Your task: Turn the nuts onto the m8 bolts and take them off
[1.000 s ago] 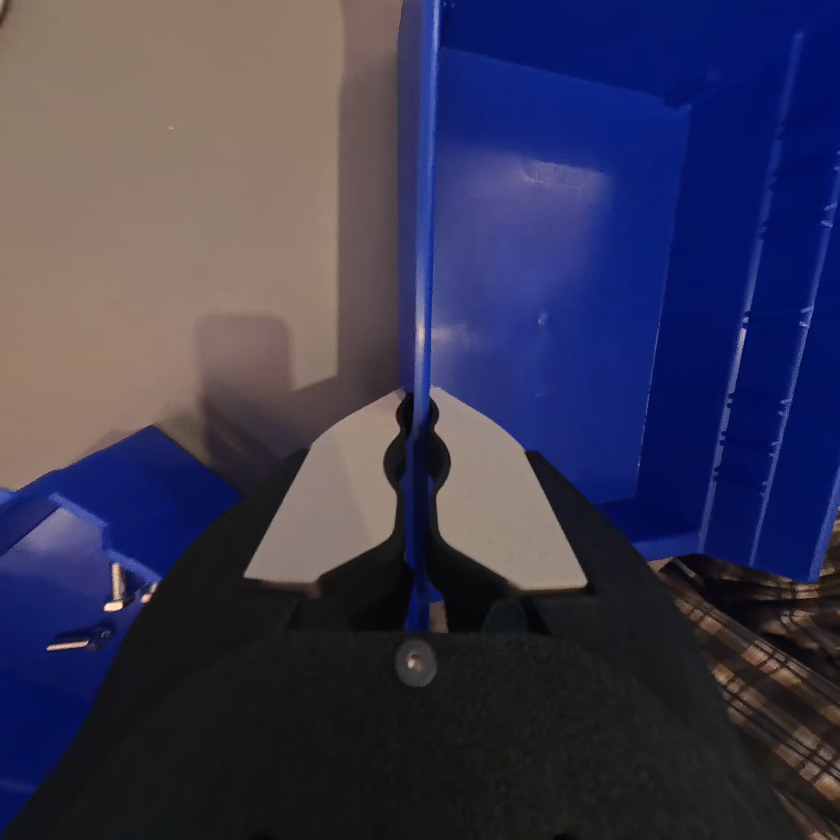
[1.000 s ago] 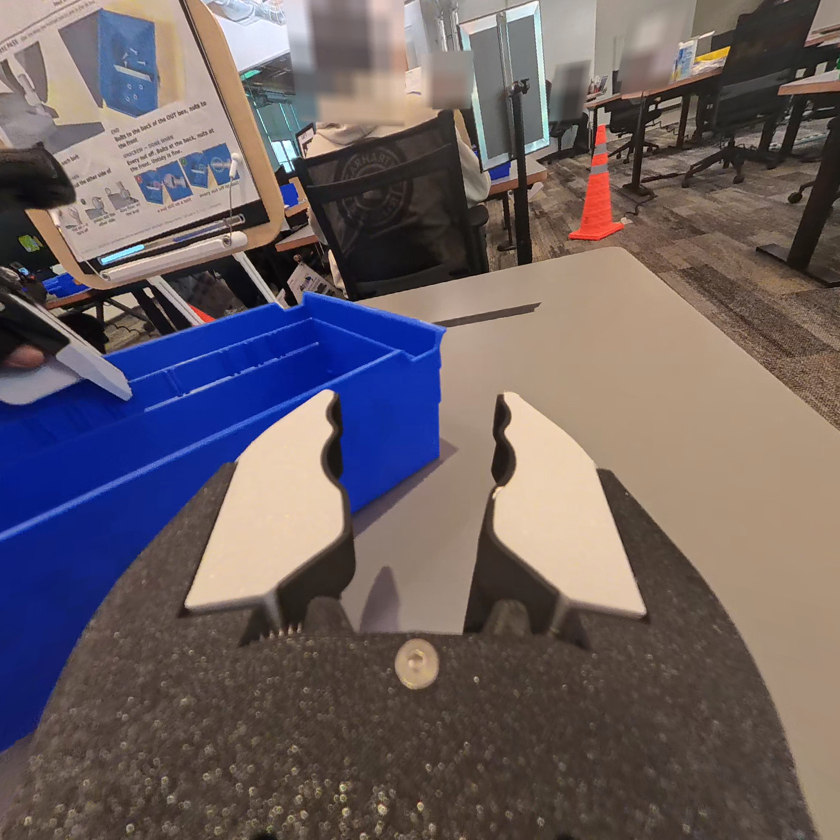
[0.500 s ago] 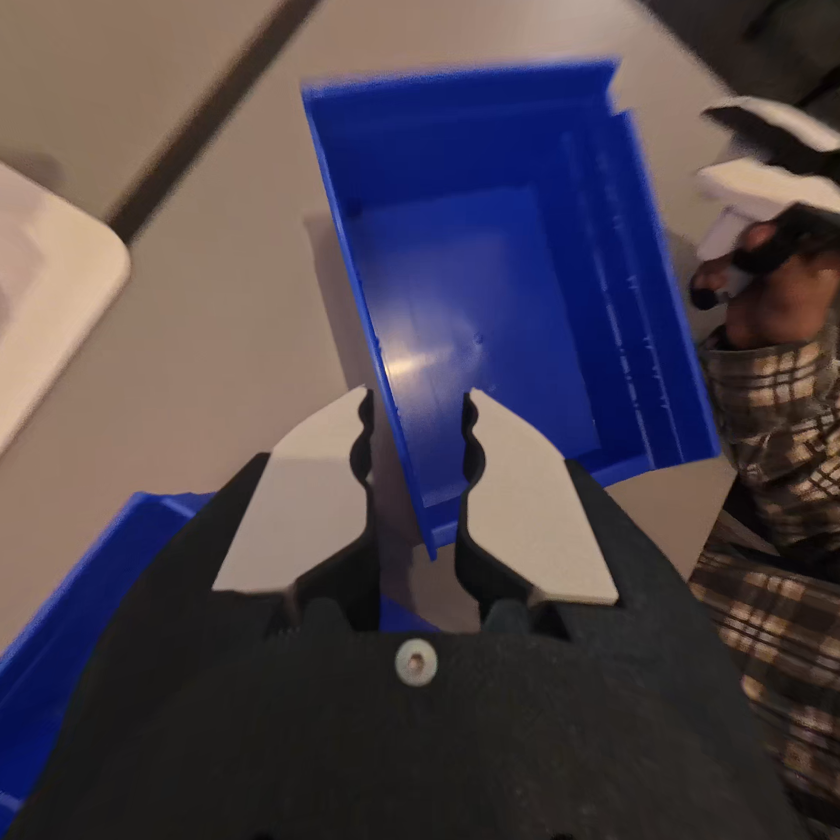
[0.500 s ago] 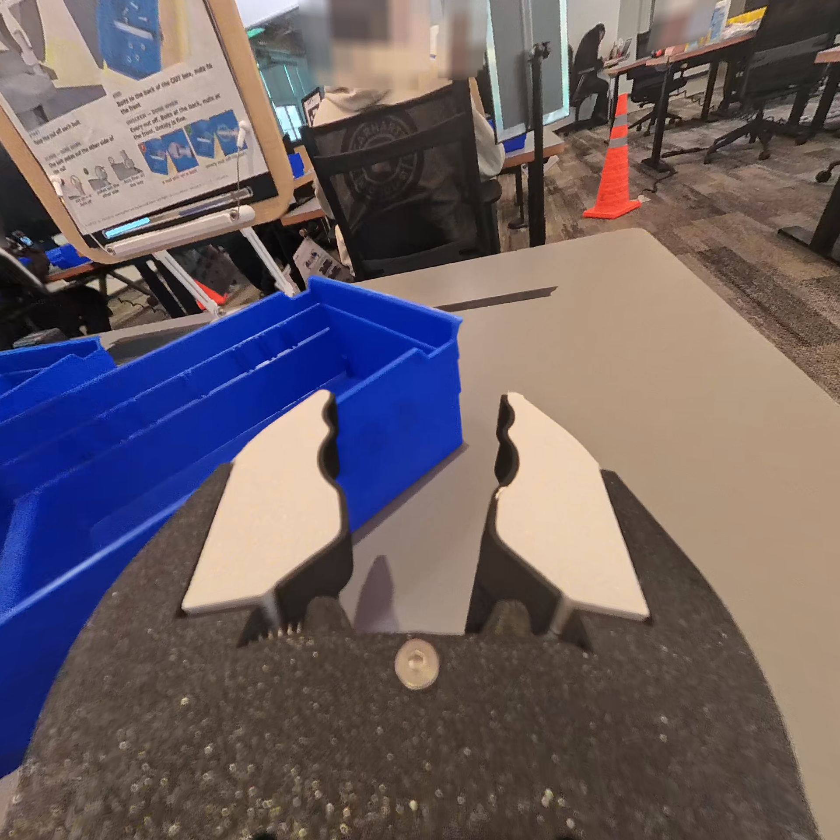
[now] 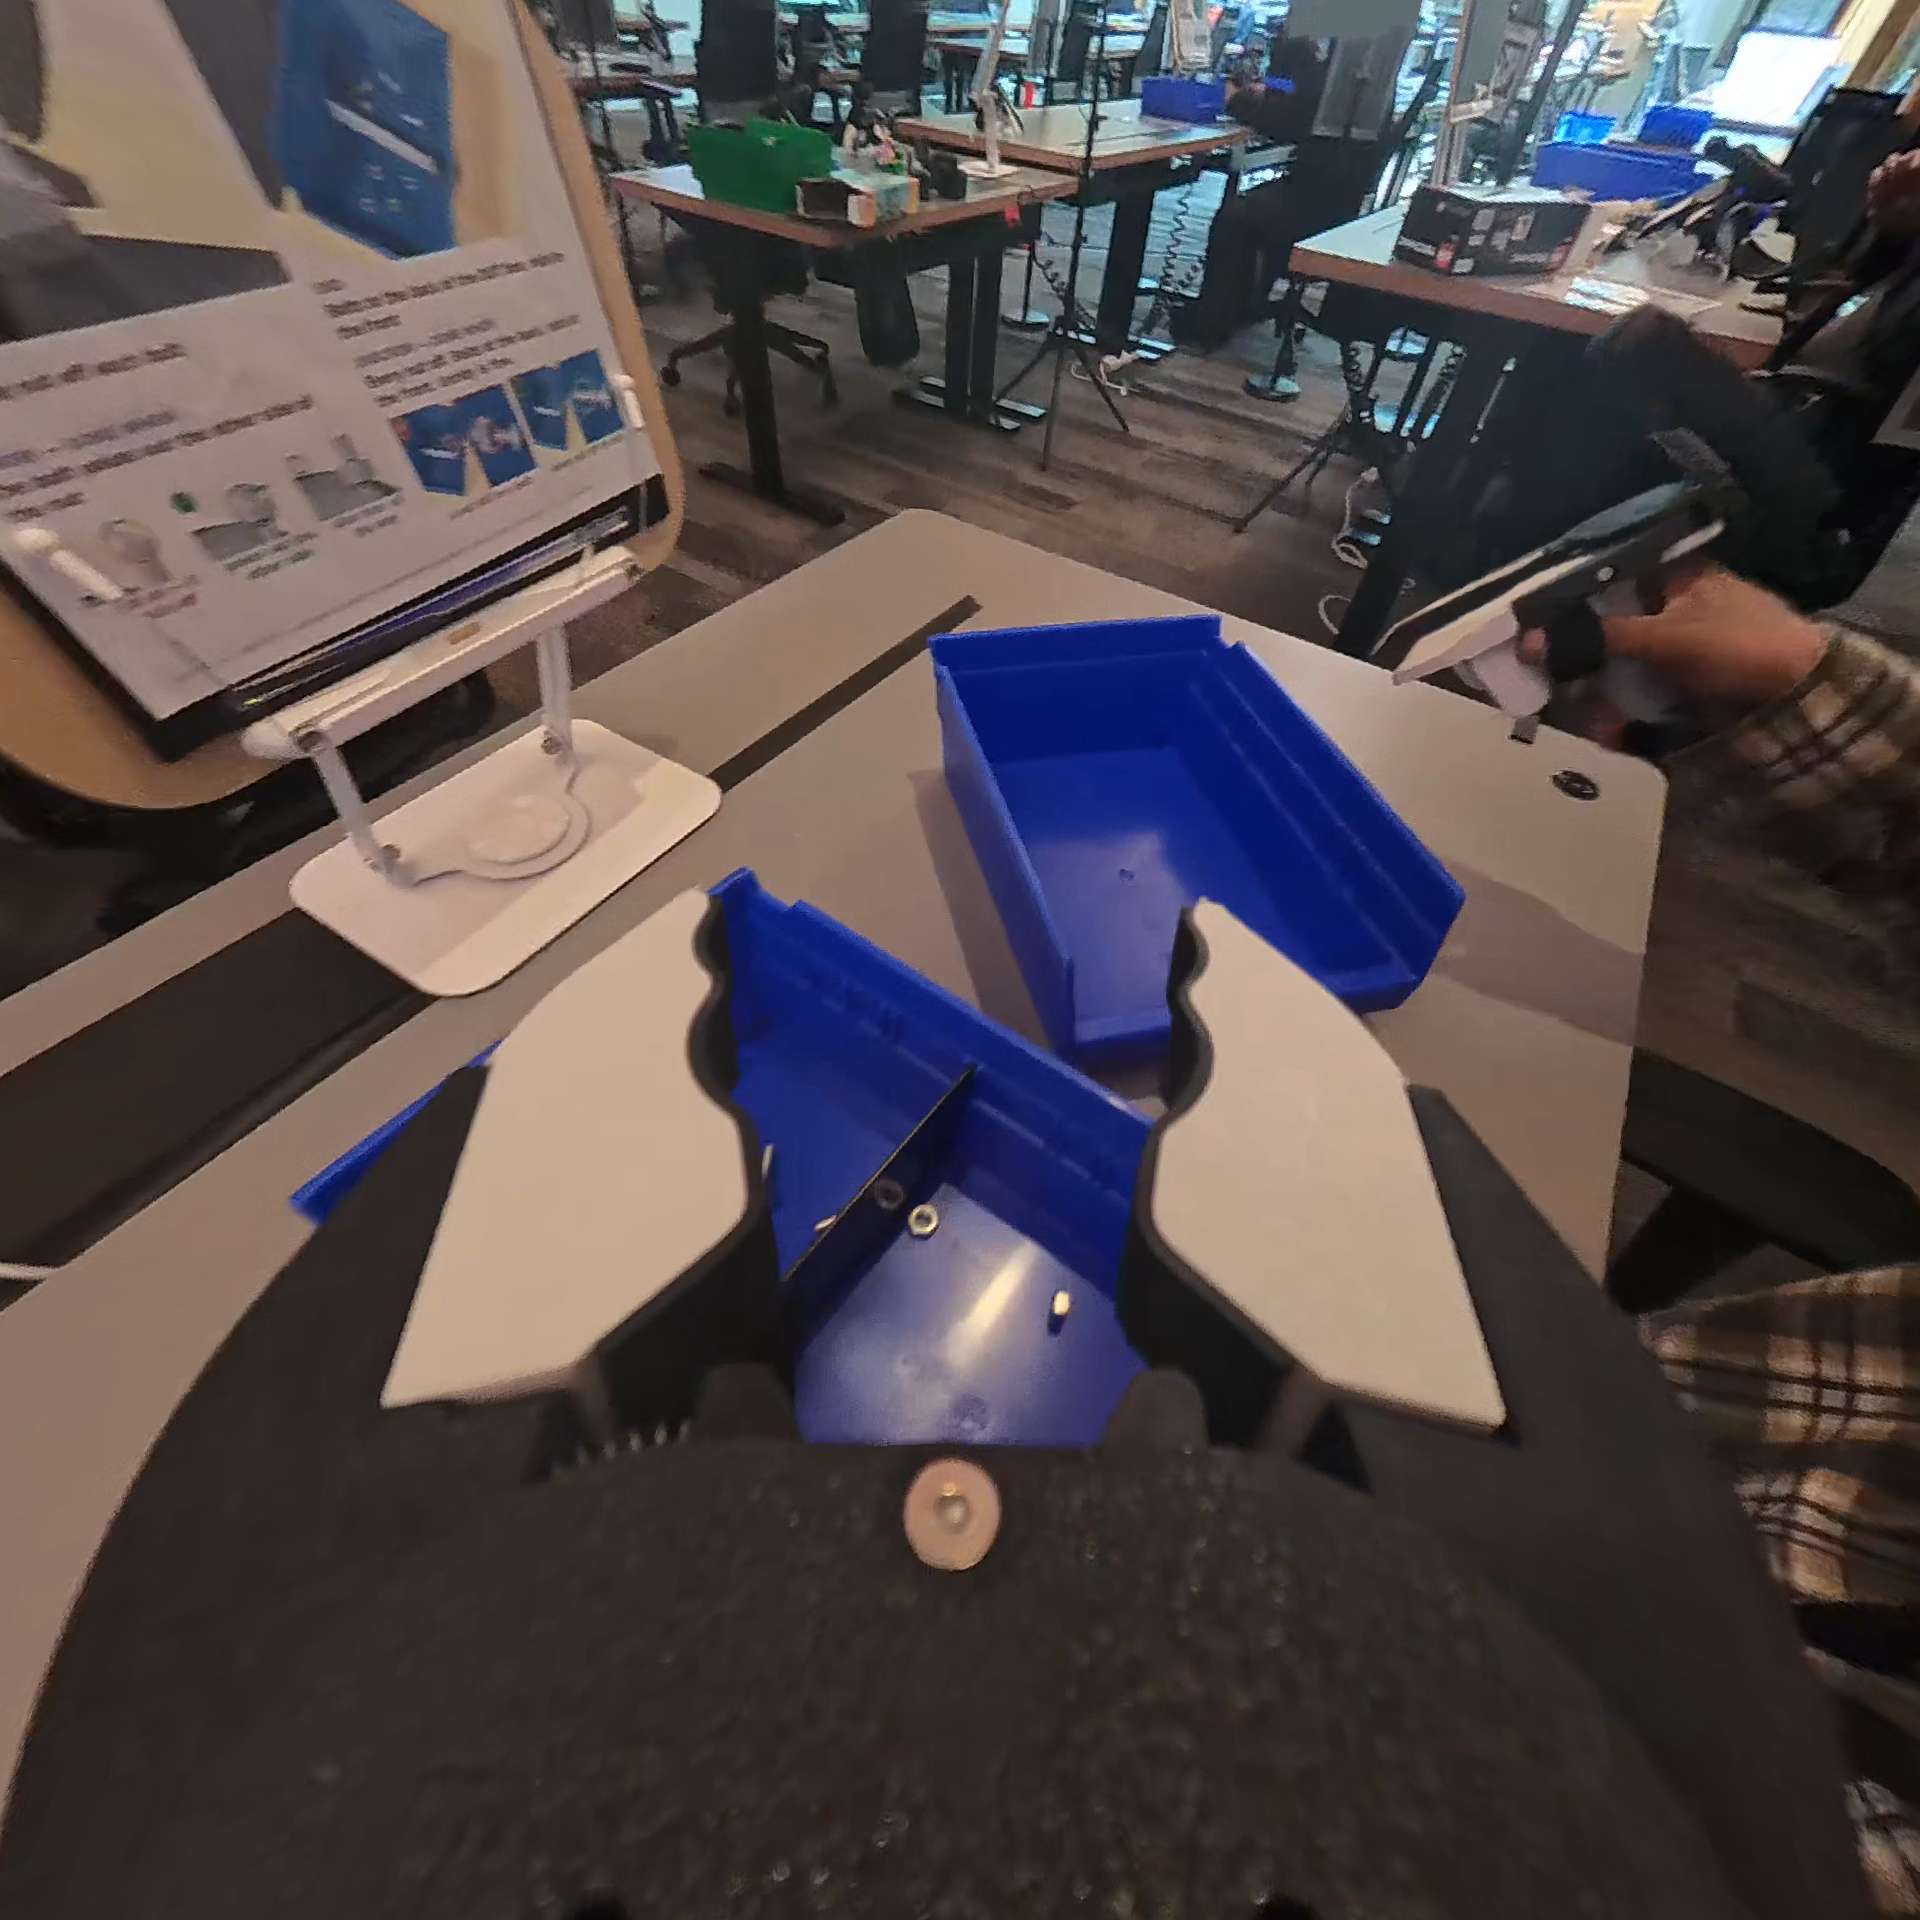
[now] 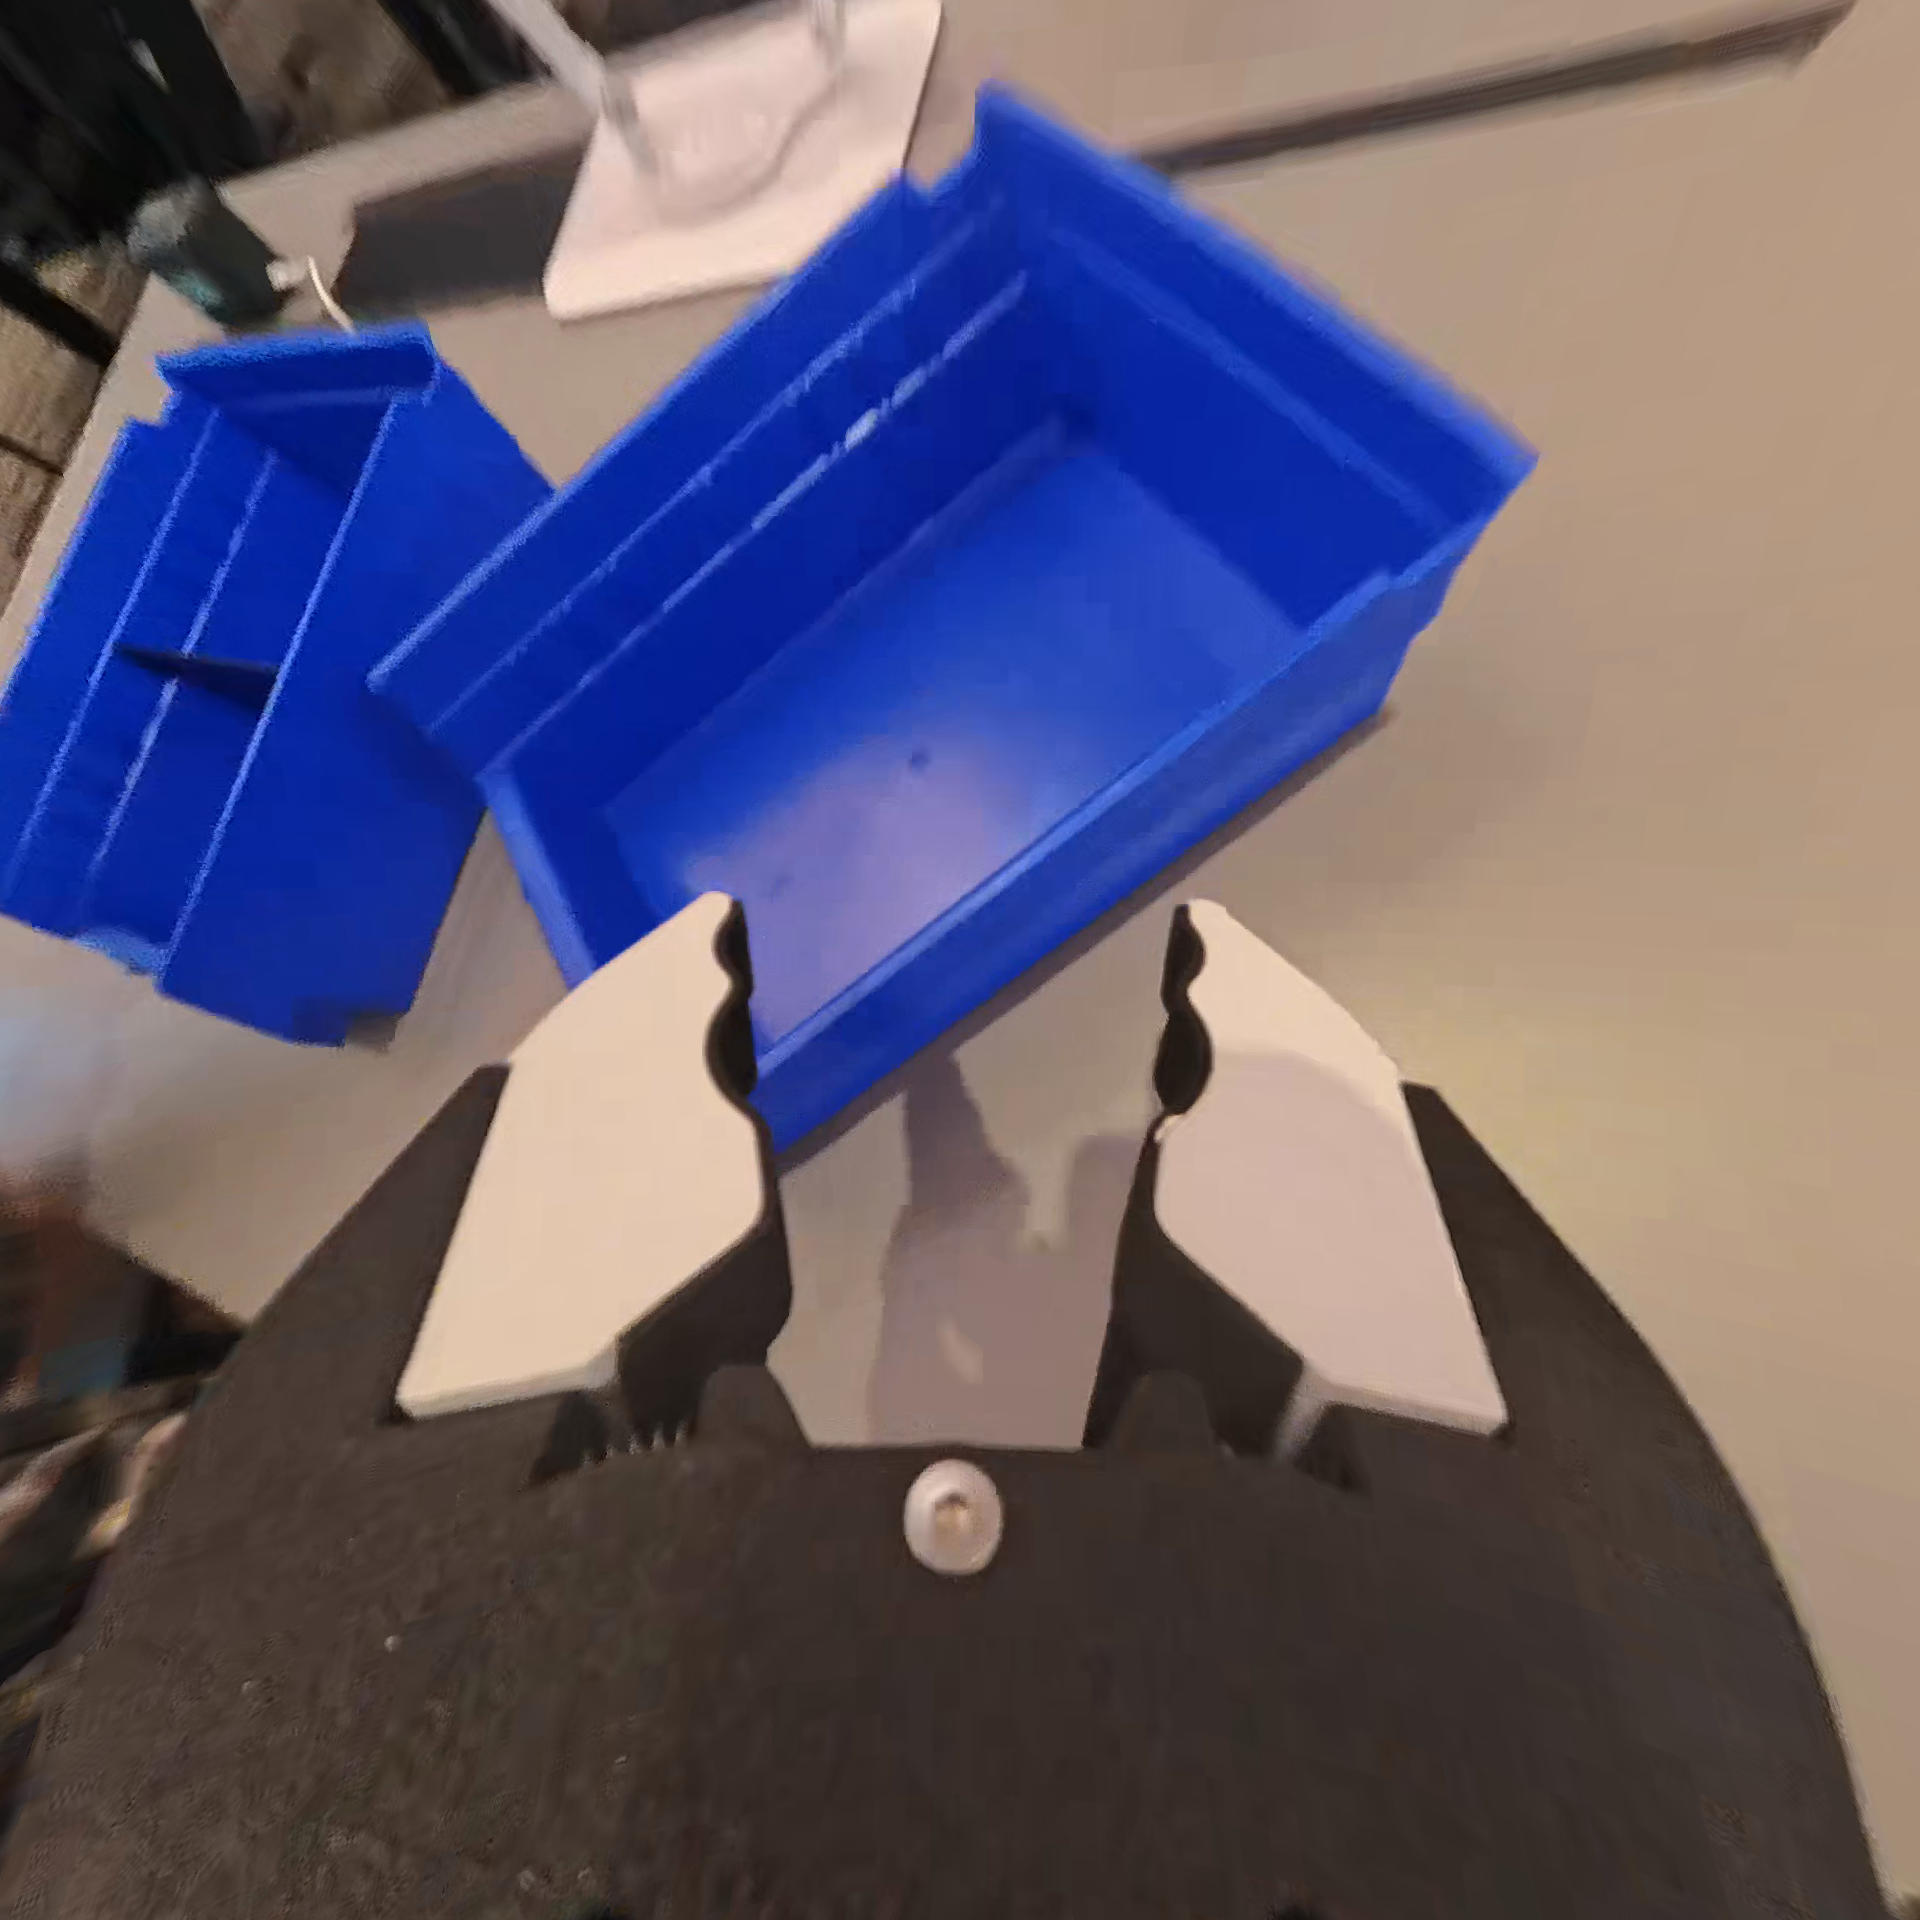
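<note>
My left gripper (image 5: pixel 945 925) is open and empty above a blue bin (image 5: pixel 1049 1143) split by a dark divider (image 5: pixel 883 1184). Small silver nuts (image 5: pixel 920 1221) lie on that bin's floor; another nut (image 5: pixel 1060 1330) lies nearer me. A second blue bin (image 5: pixel 1382 862) sits empty on the grey table farther right. My right gripper (image 6: pixel 956 925) is open and empty over the near end of that empty bin (image 6: pixel 1455 540); it also shows in the left wrist view (image 5: pixel 1496 613). The divided bin (image 6: pixel 312 790) lies to its left. No bolts show clearly.
A white stand (image 5: pixel 499 831) holding an instruction board (image 5: pixel 312 343) stands at the table's back left. A dark seam (image 5: pixel 842 696) runs across the grey table (image 5: pixel 1538 935). A plaid sleeve (image 5: pixel 1808 727) is at the right edge. Desks and chairs fill the room behind. My hands' fingertips stand some 40 cm from each other. The right gripper is farther from the nut (image 5: pixel 1060 1330), some 35 cm, than the left, some 25 cm.
My left gripper let go of the empty bin's wall, opened wide and pulled back over the divided bin. My right gripper tipped down from facing the room toward the empty bin.
</note>
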Demonstrator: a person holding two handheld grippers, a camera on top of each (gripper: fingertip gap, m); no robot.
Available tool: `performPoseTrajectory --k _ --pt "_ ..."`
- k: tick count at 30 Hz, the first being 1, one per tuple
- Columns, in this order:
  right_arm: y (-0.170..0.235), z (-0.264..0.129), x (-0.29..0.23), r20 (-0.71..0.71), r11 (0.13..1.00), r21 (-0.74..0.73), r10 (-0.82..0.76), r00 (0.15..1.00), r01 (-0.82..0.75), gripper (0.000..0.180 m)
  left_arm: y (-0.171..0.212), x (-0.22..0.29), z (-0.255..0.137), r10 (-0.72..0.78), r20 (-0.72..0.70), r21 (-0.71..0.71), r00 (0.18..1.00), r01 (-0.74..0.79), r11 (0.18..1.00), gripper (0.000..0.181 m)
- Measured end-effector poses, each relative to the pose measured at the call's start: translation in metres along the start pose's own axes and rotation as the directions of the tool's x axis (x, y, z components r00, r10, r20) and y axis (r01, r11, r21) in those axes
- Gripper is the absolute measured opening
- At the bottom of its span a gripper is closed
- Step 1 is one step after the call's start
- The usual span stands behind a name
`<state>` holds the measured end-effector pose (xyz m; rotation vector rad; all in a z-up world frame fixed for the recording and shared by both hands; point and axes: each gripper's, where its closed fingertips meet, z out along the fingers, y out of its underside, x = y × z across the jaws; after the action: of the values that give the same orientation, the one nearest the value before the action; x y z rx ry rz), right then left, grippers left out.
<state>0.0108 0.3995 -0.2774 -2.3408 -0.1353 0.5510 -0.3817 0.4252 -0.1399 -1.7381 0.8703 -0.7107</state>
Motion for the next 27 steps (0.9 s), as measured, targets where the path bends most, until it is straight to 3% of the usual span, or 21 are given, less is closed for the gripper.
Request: performPoseTrajectory --k 6,12,14,16,27 --pt "0.026 0.016 -0.015 0.003 0.946 -0.284 0.166 0.986 -0.158 0.068 0.005 -0.016 -0.017 0.053 0.054 -0.006 0.997 -0.052 0.999 0.084" --pt "0.053 0.041 -0.017 -0.103 0.841 -0.475 0.238 0.966 -0.258 0.058 -0.001 -0.017 -0.019 0.067 0.027 0.001 0.997 -0.067 0.998 0.083" --pt "0.054 0.045 -0.016 -0.128 0.823 -0.503 0.233 0.964 -0.265 0.03 0.004 -0.017 -0.017 0.066 0.016 -0.019 0.998 -0.065 0.998 0.083" --pt "0.052 0.046 -0.016 -0.138 0.81 -0.515 0.246 0.959 -0.282 0.016 0.006 -0.016 -0.016 0.069 0.011 -0.033 0.998 -0.069 0.997 0.083" --pt "0.037 0.014 0.08 -0.344 0.792 -0.507 0.175 0.922 -0.34 0.004 0.005 -0.01 -0.018 0.1 0.003 -0.032 0.995 -0.1 0.994 0.081"
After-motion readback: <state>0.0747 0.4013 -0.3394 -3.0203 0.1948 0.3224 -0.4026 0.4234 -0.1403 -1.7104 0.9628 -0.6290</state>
